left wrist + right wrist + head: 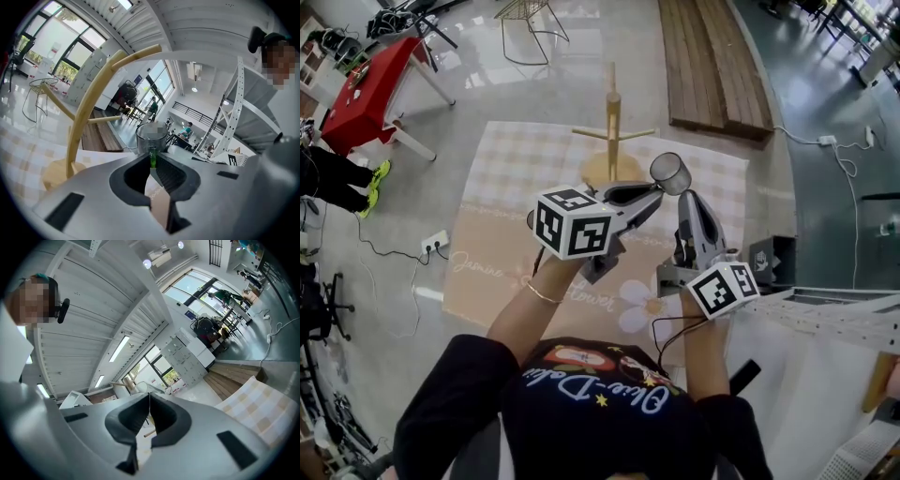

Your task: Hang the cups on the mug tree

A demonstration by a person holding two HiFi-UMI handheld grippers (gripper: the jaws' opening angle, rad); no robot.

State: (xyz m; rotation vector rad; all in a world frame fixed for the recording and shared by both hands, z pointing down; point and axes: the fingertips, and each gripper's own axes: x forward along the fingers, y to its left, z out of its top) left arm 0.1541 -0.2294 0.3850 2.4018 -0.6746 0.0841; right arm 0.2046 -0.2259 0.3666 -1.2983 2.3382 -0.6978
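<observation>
The left tongs [654, 193] hide the handle of the clear glass cup [671, 172] and the near base of the pale wooden mug tree [612, 111].

Mat [492, 178]: script "Jasmine"; shirt [600, 389] print upside down, unreadable.

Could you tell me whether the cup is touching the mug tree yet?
Apart. The left gripper view shows the cup clear of the mug tree, with a plain gap between them.
</observation>
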